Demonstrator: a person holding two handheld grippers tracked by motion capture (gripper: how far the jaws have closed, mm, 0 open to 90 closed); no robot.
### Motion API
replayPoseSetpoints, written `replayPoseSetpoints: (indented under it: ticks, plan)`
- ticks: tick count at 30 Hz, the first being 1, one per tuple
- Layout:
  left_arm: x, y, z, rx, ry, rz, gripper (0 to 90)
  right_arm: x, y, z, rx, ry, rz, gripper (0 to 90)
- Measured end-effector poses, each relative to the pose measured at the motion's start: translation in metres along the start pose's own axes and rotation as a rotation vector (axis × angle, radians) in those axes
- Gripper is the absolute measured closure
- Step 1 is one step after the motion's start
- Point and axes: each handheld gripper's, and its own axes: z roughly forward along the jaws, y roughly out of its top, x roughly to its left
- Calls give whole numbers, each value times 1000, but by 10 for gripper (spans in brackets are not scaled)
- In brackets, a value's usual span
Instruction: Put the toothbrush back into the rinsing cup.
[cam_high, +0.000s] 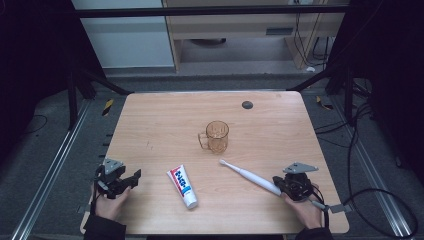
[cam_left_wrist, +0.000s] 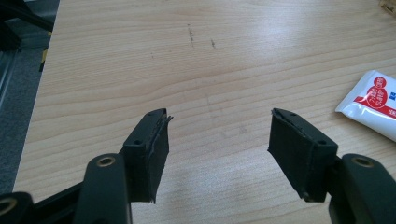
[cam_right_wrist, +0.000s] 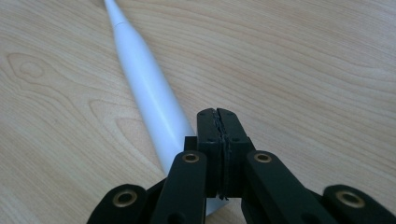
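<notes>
At the near left corner of the wooden table (cam_high: 150, 120), the left gripper (cam_high: 131, 181) rests in the person's left hand (cam_high: 107, 202). In the left gripper view its jaws stand wide apart with bare wood between them and nothing held. Just to its right, near the middle of the near edge, a white toothpaste tube (cam_high: 182, 186) with red and blue print lies flat, its cap end pointing toward the near side. Farther back, around the table's centre, an amber see-through mug (cam_high: 216, 136) stands upright with its handle to the left. A white electric toothbrush (cam_high: 249, 177) lies to the near right of the mug, its head pointing far-left. The right gripper (cam_high: 278, 185) sits over the toothbrush's handle end. In the right gripper view its jaws are pressed together, clasping nothing, with the handle passing just beside and beneath them.
</notes>
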Motion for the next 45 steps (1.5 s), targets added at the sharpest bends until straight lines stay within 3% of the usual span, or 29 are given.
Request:
replayPoseSetpoints:
  ticks: [18, 34, 39, 45]
  plan:
    - [0, 0, 0, 3, -1, 2, 371, 12, -5, -4, 4, 14, -18, 884]
    - [1, 0, 1, 3, -7, -2, 370, 13, -4, -5, -1, 17, -18, 872]
    - [2, 0, 2, 5, -10, -6, 370, 7, 0, -9, -23, 6, -1, 844]
    - [-1, 1, 3, 8, -13, 8, 367, 2, 11, -15, -47, -23, 5, 745]
